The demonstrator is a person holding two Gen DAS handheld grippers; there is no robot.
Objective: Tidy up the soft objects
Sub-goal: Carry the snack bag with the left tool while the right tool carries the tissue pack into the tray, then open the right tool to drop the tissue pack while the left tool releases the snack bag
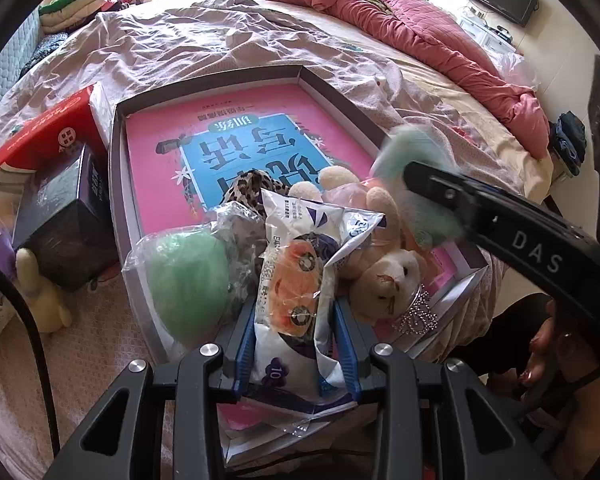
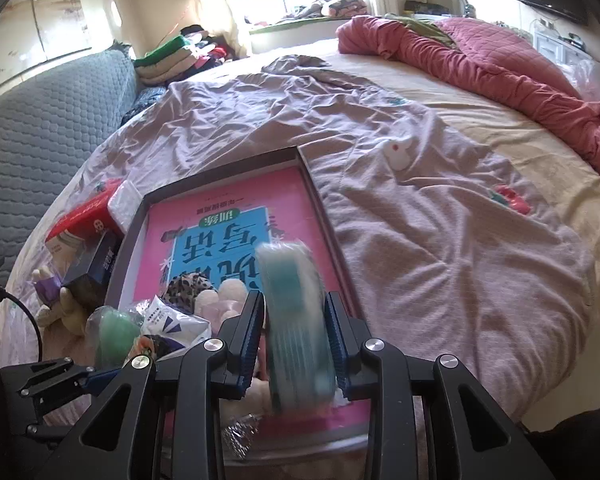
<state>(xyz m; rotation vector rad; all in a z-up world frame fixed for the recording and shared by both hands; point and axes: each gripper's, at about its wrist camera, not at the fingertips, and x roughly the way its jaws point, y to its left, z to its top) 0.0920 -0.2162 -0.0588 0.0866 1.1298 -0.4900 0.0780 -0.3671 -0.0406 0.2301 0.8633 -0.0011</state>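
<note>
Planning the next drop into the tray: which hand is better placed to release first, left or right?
Right, probably. The right gripper holds the teal fluffy item over bare pink tray floor. The left gripper grips the plastic packet above the plush bear pile.

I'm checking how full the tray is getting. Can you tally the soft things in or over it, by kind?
Plush bears: 1, cream bear lying in the tray
Plastic-wrapped packs: 2, white printed pack in the left gripper, green bagged pad
Leopard-print fabric pieces: 1
Teal fluffy items: 1, in the right gripper
Total: 5
</note>
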